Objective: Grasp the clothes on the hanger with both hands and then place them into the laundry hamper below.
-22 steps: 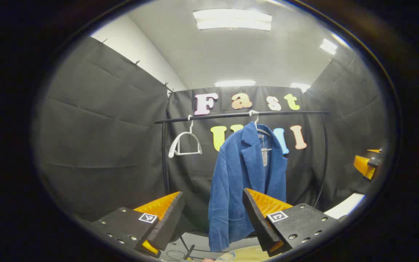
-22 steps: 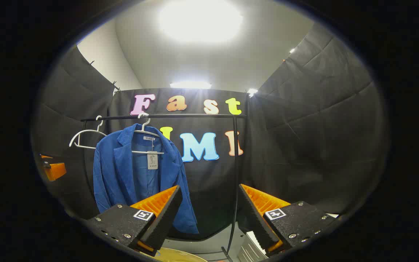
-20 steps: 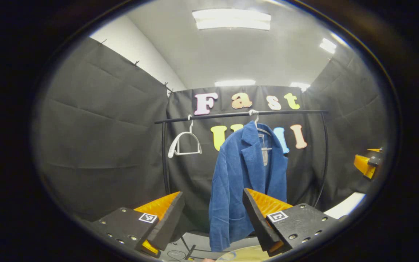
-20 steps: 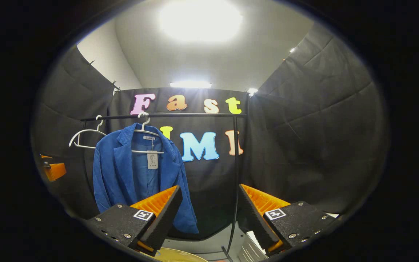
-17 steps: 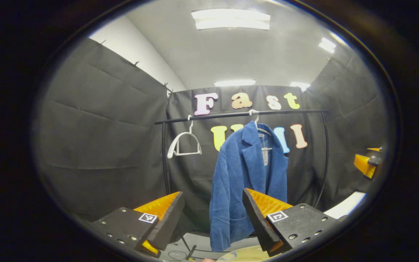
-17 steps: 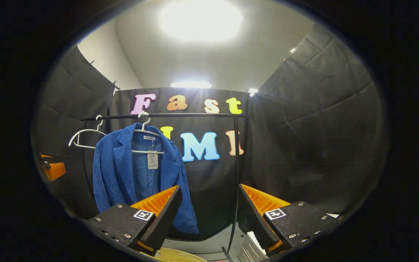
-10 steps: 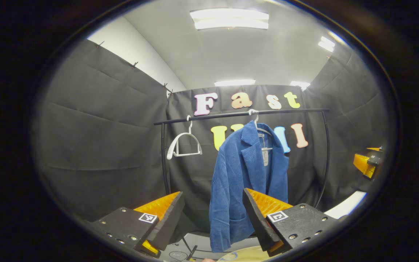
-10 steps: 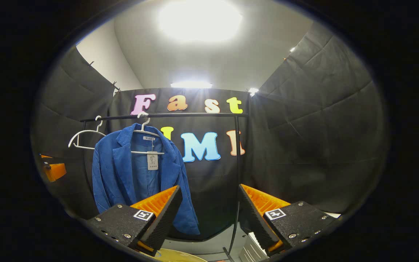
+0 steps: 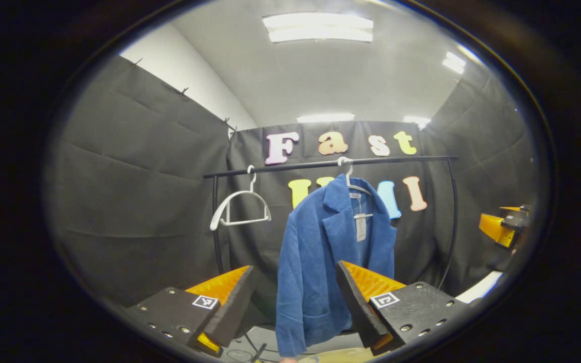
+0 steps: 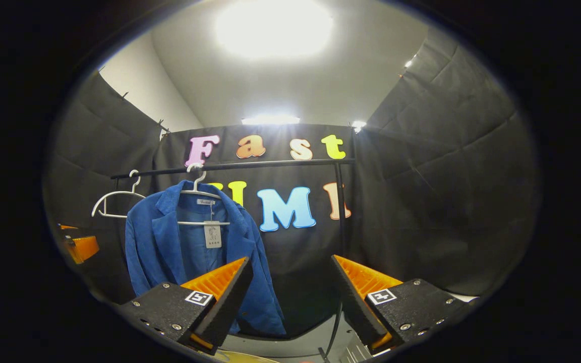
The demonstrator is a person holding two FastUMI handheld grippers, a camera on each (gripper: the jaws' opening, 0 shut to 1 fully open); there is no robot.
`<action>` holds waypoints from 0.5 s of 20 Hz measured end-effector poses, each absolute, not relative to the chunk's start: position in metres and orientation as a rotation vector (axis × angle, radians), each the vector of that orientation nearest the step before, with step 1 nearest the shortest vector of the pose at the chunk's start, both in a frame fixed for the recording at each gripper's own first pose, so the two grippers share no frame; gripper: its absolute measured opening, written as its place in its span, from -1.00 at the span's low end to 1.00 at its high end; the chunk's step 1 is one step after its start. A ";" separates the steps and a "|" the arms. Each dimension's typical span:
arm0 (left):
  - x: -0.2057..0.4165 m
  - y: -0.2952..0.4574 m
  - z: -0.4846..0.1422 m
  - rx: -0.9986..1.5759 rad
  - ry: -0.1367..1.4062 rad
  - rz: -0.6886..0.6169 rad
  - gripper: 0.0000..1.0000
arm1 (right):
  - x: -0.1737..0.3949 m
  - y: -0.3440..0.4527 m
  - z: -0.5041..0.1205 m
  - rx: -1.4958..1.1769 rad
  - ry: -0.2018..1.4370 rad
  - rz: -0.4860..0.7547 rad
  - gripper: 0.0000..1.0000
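Note:
A blue corduroy jacket (image 9: pixel 321 257) hangs on a white hanger (image 9: pixel 353 187) from a black rail (image 9: pixel 290 166). In the right gripper view the same jacket (image 10: pixel 169 247) is at left under the rail (image 10: pixel 270 164). My left gripper (image 9: pixel 295 297) is open, some way short of the jacket, which hangs between and behind its fingers. Also open, my right gripper (image 10: pixel 288 292) is aimed to the right of the jacket, and its left finger overlaps the hem. A tan rim (image 9: pixel 333 356) of the hamper peeks out below the jacket.
An empty white hanger (image 9: pixel 240 206) hangs at the left end of the rail, seen too in the right gripper view (image 10: pixel 114 199). The rack's right post (image 10: pixel 341 217) stands ahead of my right gripper. The other gripper (image 9: pixel 497 229) shows at the far right edge.
Both views have tipped slightly upward and drawn a little closer to the rack. The jacket looks larger and has shifted left in the left gripper view. Both grippers stay open.

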State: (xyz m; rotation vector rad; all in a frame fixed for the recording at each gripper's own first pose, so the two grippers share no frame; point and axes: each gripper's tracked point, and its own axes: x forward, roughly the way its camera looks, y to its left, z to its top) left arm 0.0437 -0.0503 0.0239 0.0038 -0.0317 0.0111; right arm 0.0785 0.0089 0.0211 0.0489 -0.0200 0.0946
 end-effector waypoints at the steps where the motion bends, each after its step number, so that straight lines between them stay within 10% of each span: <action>1: 0.049 -0.056 0.028 0.005 -0.037 0.012 0.97 | 0.087 0.011 0.025 0.053 -0.027 0.108 0.91; 6: 0.073 -0.083 0.045 -0.001 -0.068 0.026 0.73 | 0.127 0.028 0.038 0.065 -0.067 0.184 0.89; 10: 0.102 -0.105 0.051 -0.010 -0.074 0.032 0.97 | 0.159 0.047 0.046 0.083 -0.092 0.247 0.89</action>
